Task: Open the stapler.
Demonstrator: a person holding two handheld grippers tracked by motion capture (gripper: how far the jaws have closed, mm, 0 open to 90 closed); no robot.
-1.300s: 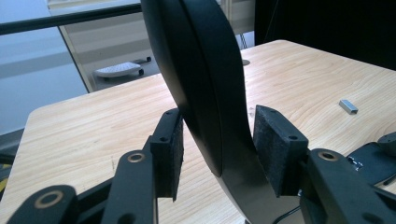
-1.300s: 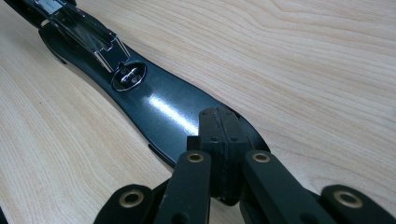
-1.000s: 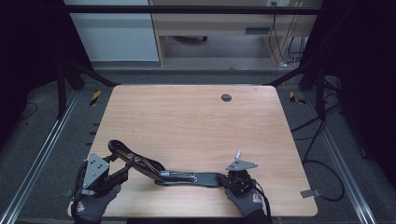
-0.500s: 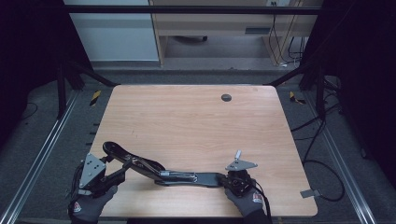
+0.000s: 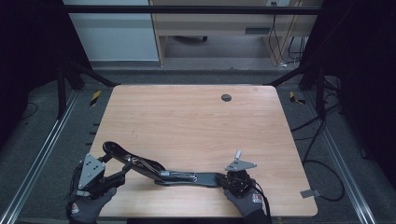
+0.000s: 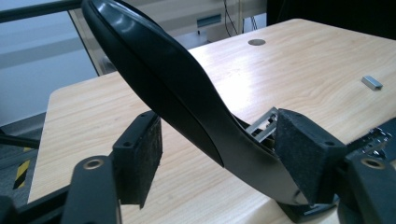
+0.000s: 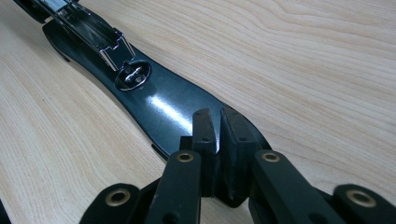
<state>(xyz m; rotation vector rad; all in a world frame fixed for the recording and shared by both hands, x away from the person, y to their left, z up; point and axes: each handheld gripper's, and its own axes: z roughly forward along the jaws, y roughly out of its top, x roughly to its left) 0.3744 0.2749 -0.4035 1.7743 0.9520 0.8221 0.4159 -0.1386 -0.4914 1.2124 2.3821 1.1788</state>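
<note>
While the right gripper (image 7: pixel 215 135), jaws pressed together, pins the long black metal stapler's (image 5: pixel 177 176) base flat along the wooden table's (image 5: pixel 196 126) near edge, the left gripper (image 6: pixel 219 154), jaws spread, cradles its raised lid.

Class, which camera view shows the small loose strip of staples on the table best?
The left gripper view: the staple strip lies as a small grey bar on bare wood, beyond the opened stapler. In the high view it is too small to make out. The right gripper view looks along the stapler's base and shows no strip.
</note>
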